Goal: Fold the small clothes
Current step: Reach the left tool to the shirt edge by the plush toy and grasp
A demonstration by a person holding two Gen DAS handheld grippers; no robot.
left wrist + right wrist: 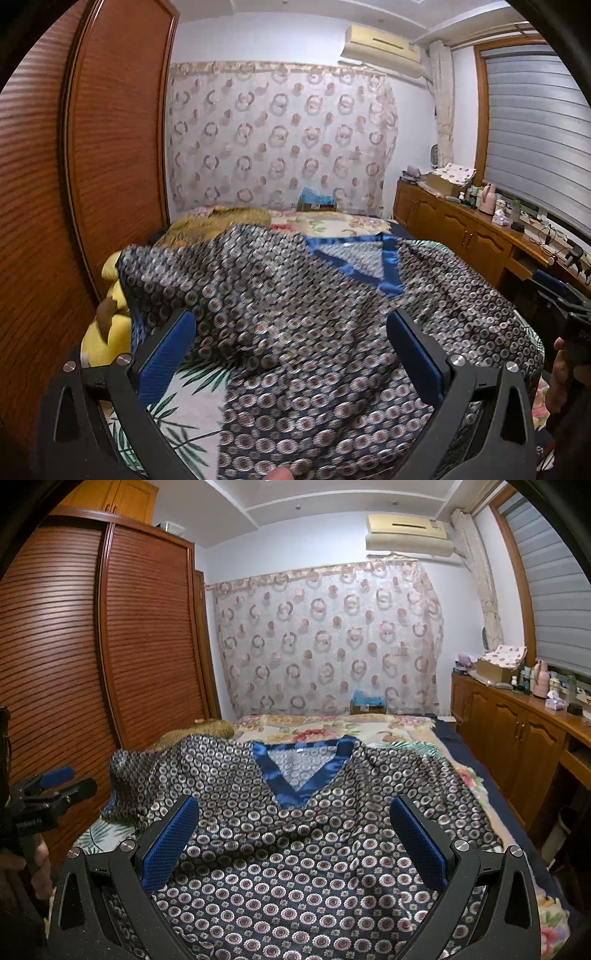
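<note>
Patterned shirt [295,849] lies front-up on the bed [369,727], blue V-collar [299,775] away from the operator, left sleeve [147,775] bunched and raised, so not yet flat for folding. Left gripper [291,347] and right gripper [295,830] hover above it, jaws wide, holding nothing, apparently placed to smooth it

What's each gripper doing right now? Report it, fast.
Left gripper: open, holding nothing, above the patterned top.
Right gripper: open, holding nothing, above the same top.
</note>
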